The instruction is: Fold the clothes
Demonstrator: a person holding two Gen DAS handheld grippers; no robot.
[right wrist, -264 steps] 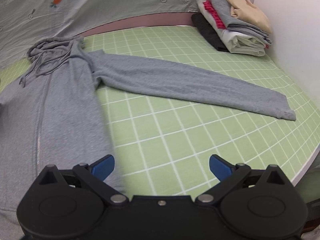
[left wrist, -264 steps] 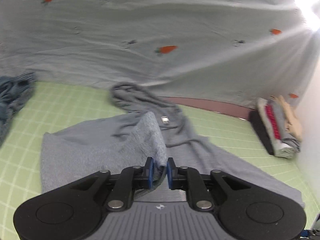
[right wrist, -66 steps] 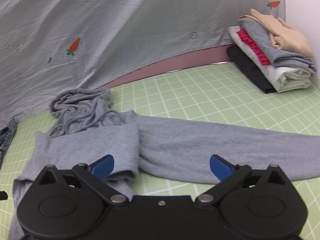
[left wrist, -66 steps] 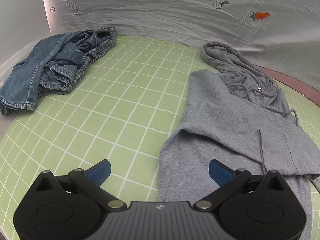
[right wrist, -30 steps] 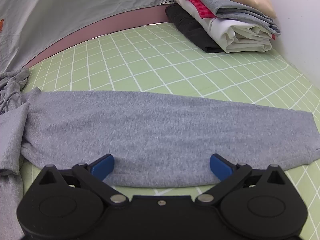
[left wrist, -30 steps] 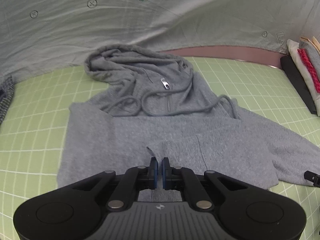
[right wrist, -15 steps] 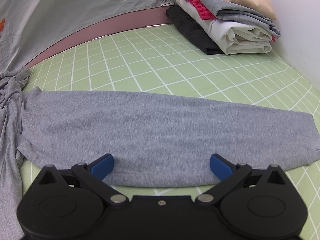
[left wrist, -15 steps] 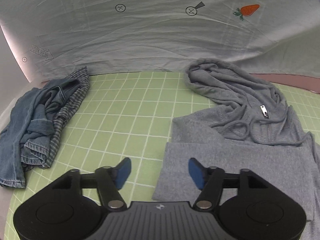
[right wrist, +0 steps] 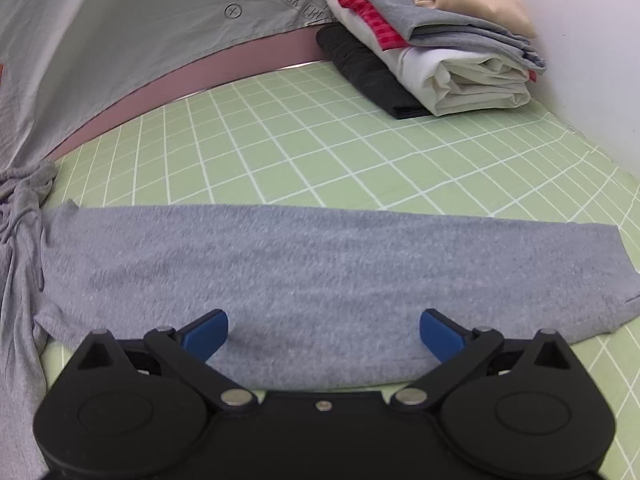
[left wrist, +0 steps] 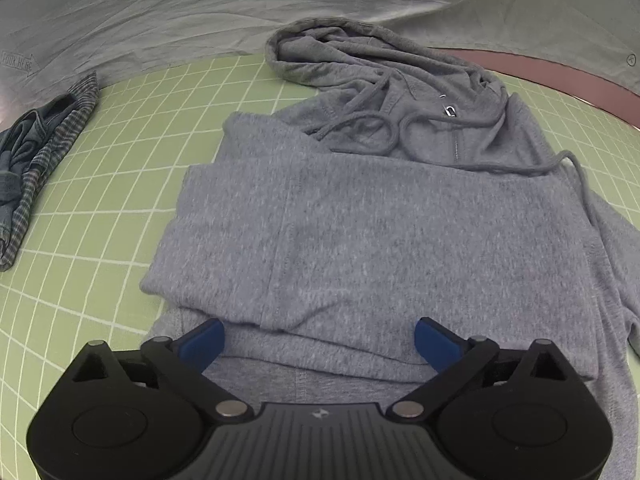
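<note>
Right wrist view: sleeve (right wrist: 320, 264) lying crosswise just ahead of right gripper (right wrist: 324, 330), cuff rightward.
Grippers: both gaping, holding nothing.

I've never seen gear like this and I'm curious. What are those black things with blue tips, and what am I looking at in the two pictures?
They are hand-held grippers, one per hand, each with a camera looking along its jaws. The left gripper looks over a grey hoodie with one sleeve folded across its body, on a green grid mat; denim clothes lie at the far left. The right gripper looks at the hoodie's outstretched sleeve, with a stack of folded clothes beyond. Both jaws are open, holding nothing.
</note>
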